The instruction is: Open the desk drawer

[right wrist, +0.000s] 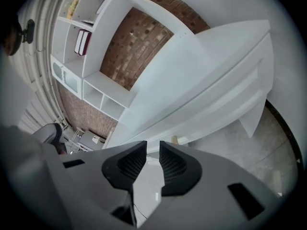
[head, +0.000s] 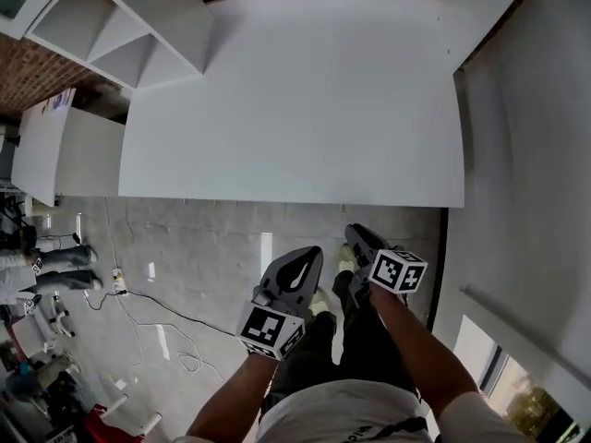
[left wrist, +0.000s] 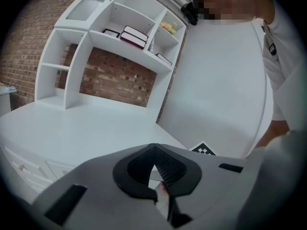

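The white desk [head: 295,90] fills the upper head view, its front edge running across the middle. Both grippers hang below that edge, over the floor. My left gripper [head: 309,258] points up toward the desk, and in its own view the left gripper [left wrist: 153,150] has its tips touching, shut on nothing. Drawer fronts [left wrist: 26,166] with small knobs show at that view's lower left. My right gripper [head: 353,235] sits a little nearer the edge. In its own view the right gripper [right wrist: 153,150] stands open by a narrow gap, empty, facing the desk's front panel [right wrist: 230,104].
A white shelf hutch [head: 111,26] with books [left wrist: 134,35] stands on the desk's back left. A second white table [head: 42,146] is at the left. Cables [head: 157,321] trail over the grey floor. A white wall panel [head: 526,155] closes the right side.
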